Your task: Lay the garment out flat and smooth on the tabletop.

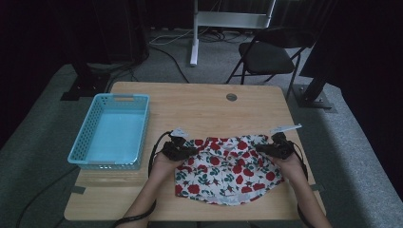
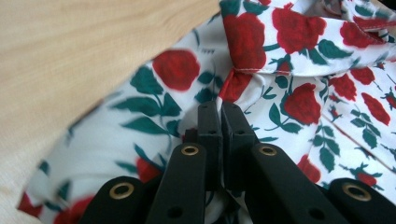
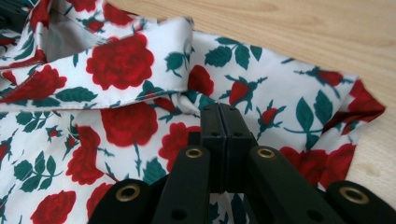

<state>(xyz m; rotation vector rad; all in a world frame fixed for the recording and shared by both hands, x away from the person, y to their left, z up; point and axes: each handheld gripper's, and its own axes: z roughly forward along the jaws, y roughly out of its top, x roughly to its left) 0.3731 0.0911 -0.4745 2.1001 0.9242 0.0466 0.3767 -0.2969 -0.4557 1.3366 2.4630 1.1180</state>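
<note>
A white cloth printed with red roses and green leaves [image 1: 228, 173] lies rumpled on the wooden table [image 1: 204, 107], near its front edge. My left gripper [image 1: 190, 151] is at the cloth's upper left edge. In the left gripper view its jaws [image 2: 220, 106] are pressed together with a fold of the cloth [image 2: 289, 70] pinched at the tips. My right gripper [image 1: 260, 148] is at the upper right edge. Its jaws [image 3: 218, 107] are likewise shut on a gathered fold of the cloth [image 3: 126, 65]. A hand holds each gripper from below.
A light blue perforated basket [image 1: 121, 98] stands on the table's left side, with nothing inside. A round cable hole [image 1: 231, 97] sits near the far edge. Beyond the table are a black folding chair [image 1: 266, 56] and a white stand [image 1: 195, 33].
</note>
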